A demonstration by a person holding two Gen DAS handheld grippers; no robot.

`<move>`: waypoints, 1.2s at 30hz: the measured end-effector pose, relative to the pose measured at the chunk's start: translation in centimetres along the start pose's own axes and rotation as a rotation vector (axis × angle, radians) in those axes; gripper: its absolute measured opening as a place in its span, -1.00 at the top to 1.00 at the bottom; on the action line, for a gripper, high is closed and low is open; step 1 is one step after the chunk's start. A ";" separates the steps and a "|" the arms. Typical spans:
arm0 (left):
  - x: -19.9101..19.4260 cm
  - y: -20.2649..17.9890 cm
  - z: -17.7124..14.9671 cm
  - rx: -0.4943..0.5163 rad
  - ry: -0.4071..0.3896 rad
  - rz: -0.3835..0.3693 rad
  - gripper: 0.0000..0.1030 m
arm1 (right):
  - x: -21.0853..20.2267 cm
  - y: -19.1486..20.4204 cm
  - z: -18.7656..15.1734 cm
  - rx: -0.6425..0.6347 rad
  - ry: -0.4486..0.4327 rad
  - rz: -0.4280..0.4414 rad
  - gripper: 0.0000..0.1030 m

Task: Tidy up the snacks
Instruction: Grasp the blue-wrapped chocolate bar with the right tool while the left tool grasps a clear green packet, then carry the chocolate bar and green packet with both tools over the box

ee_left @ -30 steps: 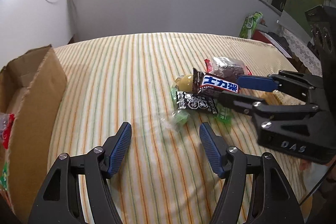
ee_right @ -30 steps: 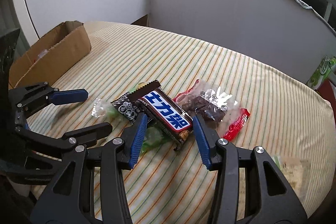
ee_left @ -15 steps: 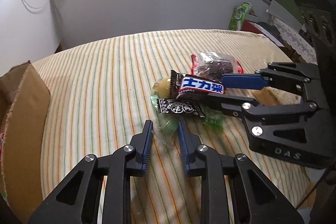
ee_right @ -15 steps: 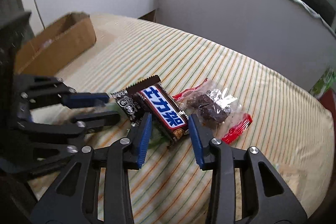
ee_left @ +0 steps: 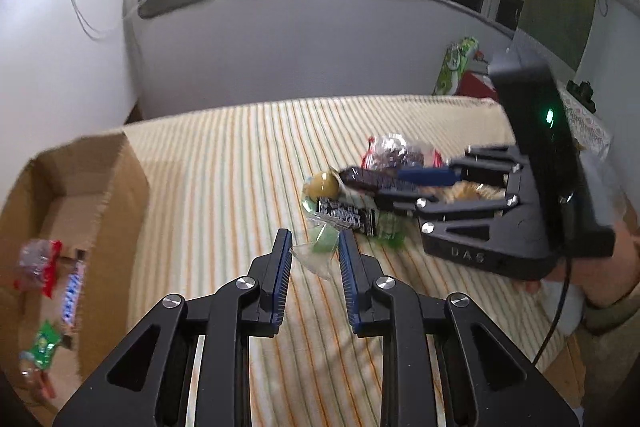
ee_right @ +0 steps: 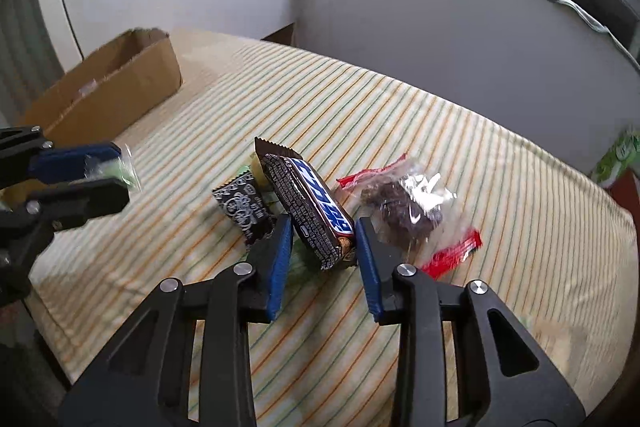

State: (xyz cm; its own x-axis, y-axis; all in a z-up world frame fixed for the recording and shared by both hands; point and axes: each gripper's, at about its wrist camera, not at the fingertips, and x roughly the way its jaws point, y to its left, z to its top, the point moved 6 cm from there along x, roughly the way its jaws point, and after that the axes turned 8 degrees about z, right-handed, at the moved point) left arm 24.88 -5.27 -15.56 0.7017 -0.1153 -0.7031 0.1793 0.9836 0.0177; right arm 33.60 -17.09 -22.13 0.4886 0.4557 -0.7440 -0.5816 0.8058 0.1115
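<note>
Lifted off the striped cloth (ee_left: 224,167) since the earlier frame, a clear-wrapped green candy (ee_left: 320,251) is pinched by the left gripper (ee_left: 314,259) at lower centre. The just-closing right gripper (ee_right: 322,247) is clamped on the chocolate bar (ee_right: 308,207), tilted at centre.

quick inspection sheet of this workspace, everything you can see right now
surface: striped cloth over a table, bare apart from the snack pile.
job's things: cardboard box at the left edge with snacks inside; brown chocolate bar; green candy; black wrapped snack; clear bag of dark pieces.
clutter: green packet beyond the table's far edge.
grippers: left gripper shut on the green candy, jaws just closed; right gripper shut on the chocolate bar, jaws just closing.
cables: thin wire on the wall; black lead from the right gripper.
surroundings: white wall, windows behind, bright lamp above.
</note>
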 end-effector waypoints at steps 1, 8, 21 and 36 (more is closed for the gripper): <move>-0.6 0.0 0.2 0.004 -0.014 0.005 0.58 | -0.3 0.1 -0.1 0.011 -0.013 -0.005 0.36; -3.4 -0.3 1.5 0.021 -0.093 0.020 0.58 | -5.1 0.8 -1.1 0.115 -0.131 -0.041 0.36; -9.6 1.0 1.4 0.005 -0.209 0.031 0.58 | -13.3 5.0 0.0 0.134 -0.276 -0.083 0.36; -13.9 5.8 -0.2 -0.063 -0.276 0.083 0.58 | -12.5 12.4 1.8 0.050 -0.267 -0.045 0.35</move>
State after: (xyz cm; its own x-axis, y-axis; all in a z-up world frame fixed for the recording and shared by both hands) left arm 16.04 2.04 -5.88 0.8749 -0.0587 -0.4807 0.0761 0.9970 0.0168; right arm 21.45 -12.07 -10.28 0.6712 0.4977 -0.5494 -0.5263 0.8418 0.1197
